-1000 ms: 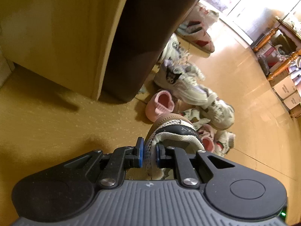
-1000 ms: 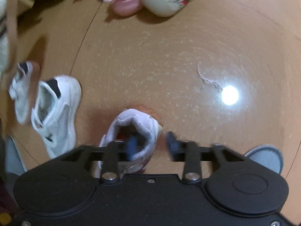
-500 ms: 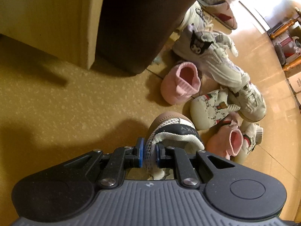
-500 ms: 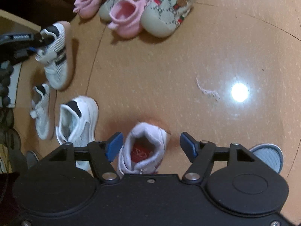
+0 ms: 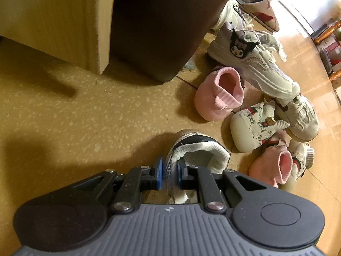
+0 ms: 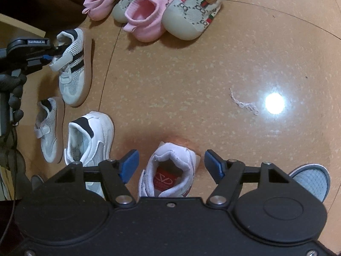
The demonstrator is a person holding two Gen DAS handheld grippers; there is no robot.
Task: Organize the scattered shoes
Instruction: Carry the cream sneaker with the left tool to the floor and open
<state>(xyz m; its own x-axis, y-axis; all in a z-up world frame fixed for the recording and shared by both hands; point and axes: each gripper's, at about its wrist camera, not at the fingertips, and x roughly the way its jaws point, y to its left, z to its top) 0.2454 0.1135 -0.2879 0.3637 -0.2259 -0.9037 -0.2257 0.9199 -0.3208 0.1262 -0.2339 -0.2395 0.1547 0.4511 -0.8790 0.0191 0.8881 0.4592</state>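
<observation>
My left gripper [image 5: 169,173] is shut on the heel rim of a grey mesh shoe [image 5: 196,151] with black stripes and a tan sole; the right wrist view shows that shoe [image 6: 74,68] low over the floor, held by the left gripper [image 6: 45,56]. Its match [image 6: 50,128] lies beside a white shoe with a black heel tab [image 6: 91,136]. My right gripper [image 6: 171,167] is open, its jaws either side of a white shoe with a red insole [image 6: 170,170] standing on the floor.
A pile of pink sock shoes [image 5: 219,93], patterned cream shoes [image 6: 194,15] and a white sneaker with a cartoon patch [image 5: 255,64] lies ahead. A wooden cabinet [image 5: 53,17] and dark furniture [image 5: 159,21] stand at the left. A blue slipper [image 6: 309,181] and a thread scrap [image 6: 243,102] lie at the right.
My right gripper opened and released the white red-insole shoe, then drew back a little. My left gripper lowered the mesh shoe toward the floor near its match.
</observation>
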